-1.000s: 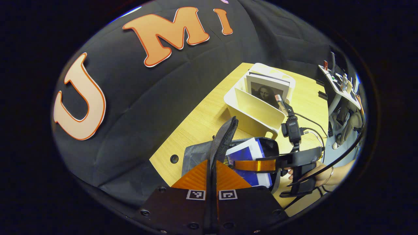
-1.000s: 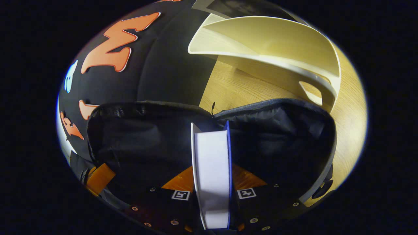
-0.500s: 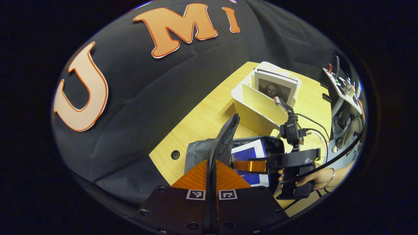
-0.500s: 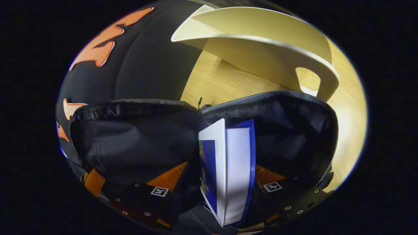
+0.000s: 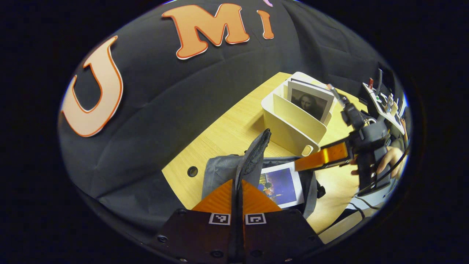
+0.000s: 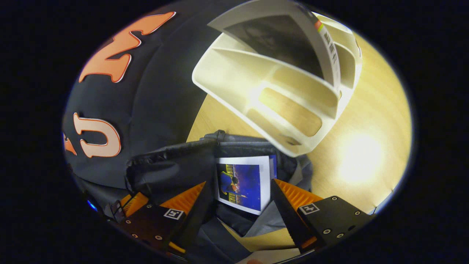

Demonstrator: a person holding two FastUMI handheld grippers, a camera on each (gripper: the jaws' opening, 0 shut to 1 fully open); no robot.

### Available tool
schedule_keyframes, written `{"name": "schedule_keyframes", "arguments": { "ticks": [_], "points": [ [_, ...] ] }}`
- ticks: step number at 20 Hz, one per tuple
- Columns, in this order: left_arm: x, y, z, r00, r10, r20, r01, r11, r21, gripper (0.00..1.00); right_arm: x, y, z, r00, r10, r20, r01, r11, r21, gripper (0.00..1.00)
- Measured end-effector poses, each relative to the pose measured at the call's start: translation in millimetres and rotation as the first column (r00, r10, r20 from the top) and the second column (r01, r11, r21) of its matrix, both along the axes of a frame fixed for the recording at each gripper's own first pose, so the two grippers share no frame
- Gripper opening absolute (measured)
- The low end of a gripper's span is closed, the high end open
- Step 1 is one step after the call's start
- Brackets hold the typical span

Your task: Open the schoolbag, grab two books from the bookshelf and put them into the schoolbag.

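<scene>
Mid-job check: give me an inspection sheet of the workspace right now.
Surface: wooden table, bare around the gear.
Job's things: schoolbag open, blue book inside; second book standing in the bookshelf.
Clutter: nothing seen.
Grippers: left hand-held gripper shut on the bag flap; right hand-held gripper open above the bag.
Cables: some trail below the right hand.
Surroundings: black cloth wall.

Black cloth wall (image 5: 176, 106) hangs creased behind a light wood-grain table (image 5: 227, 132). The tabletop has a round cable hole (image 5: 192, 171) near its edge. A bright light glare (image 6: 357, 157) reflects off the tabletop.
</scene>
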State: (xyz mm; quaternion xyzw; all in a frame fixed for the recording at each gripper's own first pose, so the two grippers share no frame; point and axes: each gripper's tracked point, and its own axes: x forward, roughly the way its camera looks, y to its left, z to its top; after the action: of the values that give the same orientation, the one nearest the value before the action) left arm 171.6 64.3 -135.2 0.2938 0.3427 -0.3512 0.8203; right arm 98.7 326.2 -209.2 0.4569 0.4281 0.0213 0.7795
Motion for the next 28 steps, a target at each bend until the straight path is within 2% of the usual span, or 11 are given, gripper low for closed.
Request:
{"name": "schedule_keyframes", "arguments": {
  "ticks": [5,8,12,14,18,20,24,28],
  "points": [
    [0.1,5.3,-1.3,1.000,0.007,0.003,-0.007,1.000,-0.021,0.01,-41.1,-82.4,16.0,0.998,0.052,-0.021,-0.055,0.978,-0.202,0.98],
    [-1.6,5.1,-3.2,1.000,0.016,-0.002,-0.016,0.999,-0.034,0.01,-58.2,-129.1,29.4,0.995,0.083,-0.047,-0.094,0.946,-0.310,0.98],
    [-3.5,7.5,-4.7,0.999,0.042,-0.003,-0.043,0.998,-0.047,0.01,-60.1,-175.6,56.7,0.992,0.100,-0.072,-0.121,0.904,-0.411,0.98],
    [-4.3,10.1,-5.2,0.998,0.060,-0.006,-0.060,0.997,-0.052,0.01,-53.5,-189.6,72.8,0.989,0.128,-0.080,-0.150,0.883,-0.445,0.98],
    [-6.0,15.6,-5.1,0.995,0.095,0.000,-0.095,0.994,-0.054,0.01,-24.3,-218.1,101.2,0.973,0.207,-0.107,-0.230,0.793,-0.564,0.98],
    [-6.3,15.7,-6.7,0.993,0.118,-0.002,-0.117,0.991,-0.063,0.01,-1.7,-218.8,116.6,0.963,0.246,-0.112,-0.264,0.765,-0.587,0.99],
    [-9.0,16.1,-8.0,0.989,0.145,-0.007,-0.145,0.987,-0.067,0.01,49.5,-201.6,136.7,0.947,0.306,-0.099,-0.304,0.753,-0.584,0.98],
    [-7.7,17.7,-8.0,0.983,0.184,-0.012,-0.185,0.980,-0.074,0.01,91.8,-194.7,117.3,0.917,0.365,-0.163,-0.380,0.668,-0.639,0.98]
  ]
}}
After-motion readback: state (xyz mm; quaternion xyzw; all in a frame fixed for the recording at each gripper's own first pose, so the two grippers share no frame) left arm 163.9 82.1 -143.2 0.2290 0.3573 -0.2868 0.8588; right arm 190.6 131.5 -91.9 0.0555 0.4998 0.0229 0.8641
